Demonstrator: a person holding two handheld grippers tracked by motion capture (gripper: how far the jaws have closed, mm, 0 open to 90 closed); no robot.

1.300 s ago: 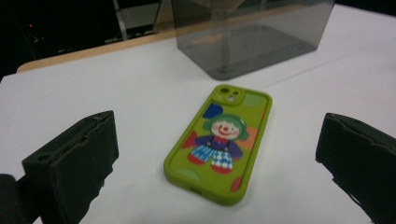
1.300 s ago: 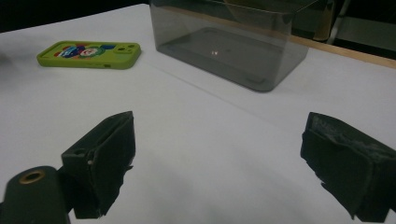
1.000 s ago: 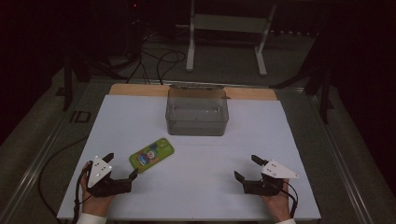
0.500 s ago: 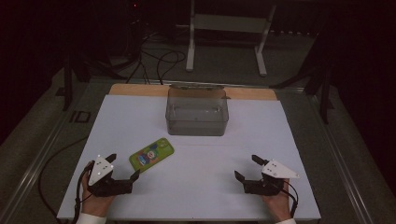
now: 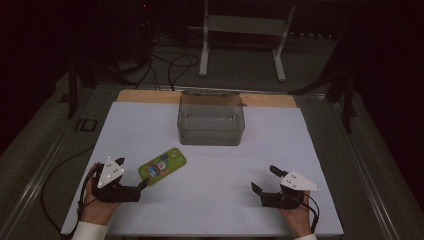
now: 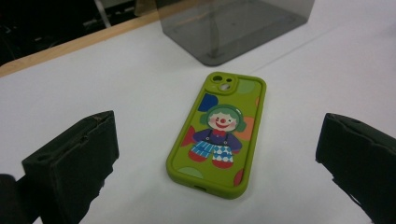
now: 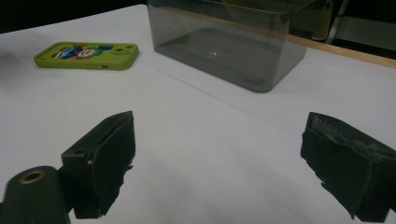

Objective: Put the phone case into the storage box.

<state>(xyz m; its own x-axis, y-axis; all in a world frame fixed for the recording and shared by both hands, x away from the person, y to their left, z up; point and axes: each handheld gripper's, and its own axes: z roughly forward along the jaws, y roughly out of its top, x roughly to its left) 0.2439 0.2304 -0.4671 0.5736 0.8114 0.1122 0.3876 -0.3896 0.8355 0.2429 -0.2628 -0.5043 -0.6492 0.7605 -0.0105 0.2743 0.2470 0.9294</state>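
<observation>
White table [image 5: 210, 200] runs under everything, a strip of wooden edge [image 5: 150, 96] showing along its far side; dark floor beyond with cables and a pale stand [image 5: 245, 30]. Smoky see-through bin [image 5: 211, 120] sits at the far middle of the table, open-topped, nothing visible inside; in the right gripper view its floor and walls read bare [image 7: 229, 51]. Left gripper [image 5: 142, 184] rests low at the near left of the table, held in the person's left hand [image 5: 95, 207], grey 3-cornered plate on top; its 2 jaws stand wide apart and grip nothing, and in the left gripper view the phone lies flat on the table between and just beyond them, not touching either. Right gripper [image 5: 264, 181] sits at the near right, held in the right hand [image 5: 296, 220], jaws likewise spread wide and empty, aimed toward the bin across bare table. Green phone case [image 5: 162, 166] with 1 cartoon clown figure on its back lies face down, near left of centre, just ahead of the left gripper, well apart from the bin; camera cut-out end points toward the bin [image 6: 217, 135]. From the right gripper view it lies far off to the left [image 7: 86, 55].
</observation>
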